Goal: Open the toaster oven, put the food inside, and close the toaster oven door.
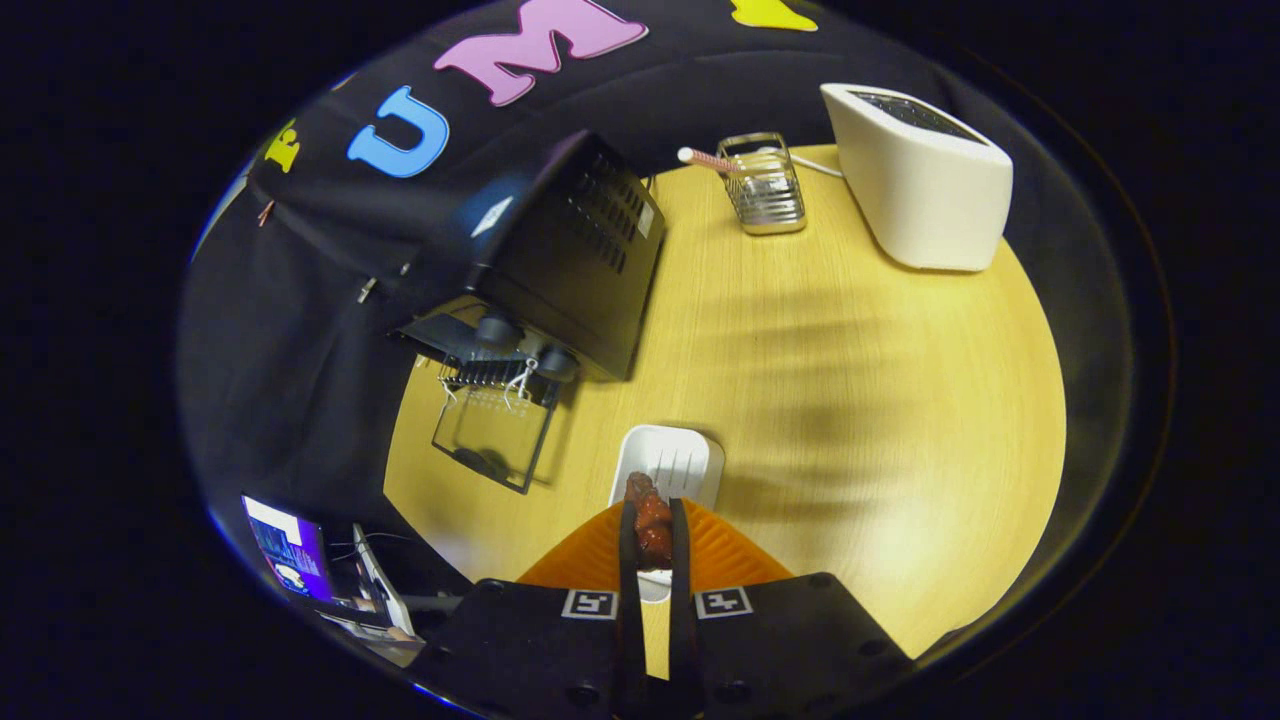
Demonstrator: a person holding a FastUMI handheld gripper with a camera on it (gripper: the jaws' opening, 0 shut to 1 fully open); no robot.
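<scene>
The black toaster oven [570,260] stands on the wooden table [850,420], beyond my fingers and to the left, with its glass door [495,445] folded down open and a wire rack showing at its mouth. My gripper [652,520] is shut on a reddish-brown piece of food [652,525], held between both fingers. Just ahead of the fingertips, under the food, sits a white ridged dish [668,462]. The gripper hovers above the table, well short of the oven.
A white slot toaster [920,175] stands at the far right of the table. A small wire basket [765,185] with a striped stick in it sits beside it. A lit screen [290,555] lies off the table's near left edge.
</scene>
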